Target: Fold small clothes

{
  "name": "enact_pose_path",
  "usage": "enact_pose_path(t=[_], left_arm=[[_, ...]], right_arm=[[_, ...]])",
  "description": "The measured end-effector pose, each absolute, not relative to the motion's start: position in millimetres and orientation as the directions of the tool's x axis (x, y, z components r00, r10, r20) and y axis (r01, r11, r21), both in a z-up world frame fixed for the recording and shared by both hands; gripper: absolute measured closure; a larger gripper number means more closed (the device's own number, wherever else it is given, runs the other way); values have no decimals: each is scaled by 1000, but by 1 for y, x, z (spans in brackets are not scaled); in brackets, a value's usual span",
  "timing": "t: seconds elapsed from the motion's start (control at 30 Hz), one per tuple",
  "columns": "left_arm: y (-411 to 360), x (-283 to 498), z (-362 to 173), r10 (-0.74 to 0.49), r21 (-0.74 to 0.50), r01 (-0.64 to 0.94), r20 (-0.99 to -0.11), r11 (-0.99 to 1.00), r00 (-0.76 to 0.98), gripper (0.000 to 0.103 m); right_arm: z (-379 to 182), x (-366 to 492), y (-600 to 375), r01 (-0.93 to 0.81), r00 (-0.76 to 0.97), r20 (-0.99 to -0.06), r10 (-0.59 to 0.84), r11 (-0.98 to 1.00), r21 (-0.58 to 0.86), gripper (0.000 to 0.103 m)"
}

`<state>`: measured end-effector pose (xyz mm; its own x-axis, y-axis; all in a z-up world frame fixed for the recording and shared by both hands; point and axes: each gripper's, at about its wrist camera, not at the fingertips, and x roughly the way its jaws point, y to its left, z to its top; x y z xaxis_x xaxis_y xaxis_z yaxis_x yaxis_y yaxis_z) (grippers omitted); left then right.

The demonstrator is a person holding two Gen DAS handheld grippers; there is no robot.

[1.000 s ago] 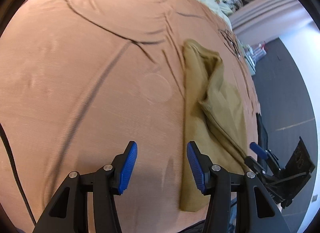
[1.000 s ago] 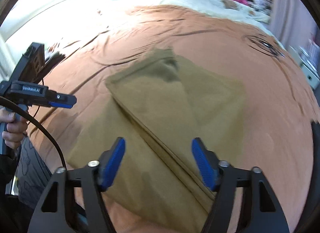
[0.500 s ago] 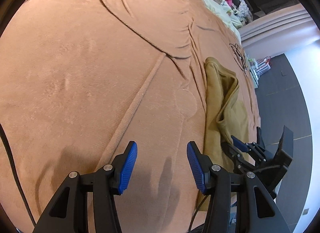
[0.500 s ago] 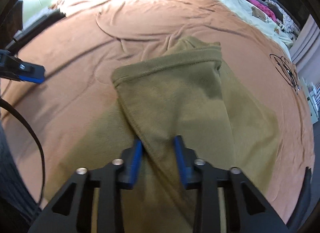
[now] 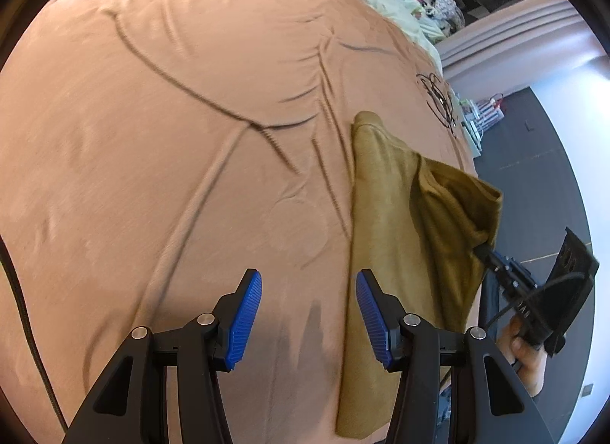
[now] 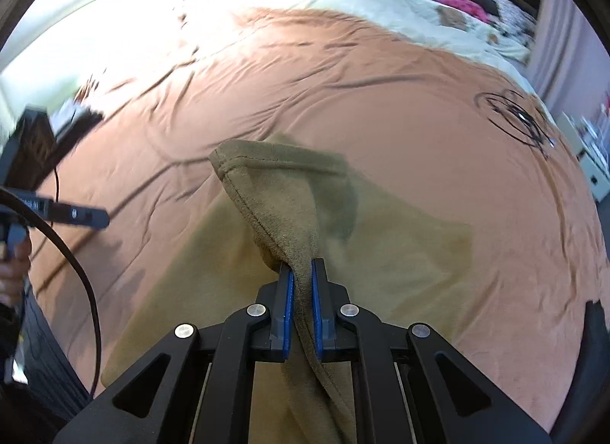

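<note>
While the right gripper [image 6: 302, 306] at the bottom centre of its view has its blue pads pressed tight on a hemmed fold of the olive-brown garment [image 6: 289, 192], that fold rises from the pads toward the middle of the frame and ends in a stitched corner held off the bedcover. Below and to both sides of the jaws the garment's other layers lie flat on the terracotta bedcover [image 6: 381, 100].

In the left wrist view the left gripper [image 5: 309, 316] at the bottom centre stands about half open with nothing between its pads; only bare bedcover shows in the gap. The garment lies just right of its right-hand pad, running from the lower edge up to mid-frame, its right part lifted.

A black line drawing [image 6: 514, 118] marks the bedcover at the upper right; no writing can be read.
</note>
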<state>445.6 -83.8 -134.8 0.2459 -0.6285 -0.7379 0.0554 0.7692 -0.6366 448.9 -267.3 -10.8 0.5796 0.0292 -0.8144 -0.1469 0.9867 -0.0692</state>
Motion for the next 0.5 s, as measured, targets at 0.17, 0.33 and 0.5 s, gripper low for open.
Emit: enact_pose_path(t=[0.17,0.33,0.5], left_arm=[[-101,459,-132,-619,-620,79,-749,781,238,49],[-116,473,-135,-602,-603,78,-763,794,237,49],[-135,487,-143,-616,-613,89,-756,785,221,49]], right_arm=[[-13,447,-319,6,590,-807,-21,1000,-21,98],[-32,438,-370,184,546,-834,-81,983,26,67],[-50,419,-394,163,561,-823,89,963,216,23]])
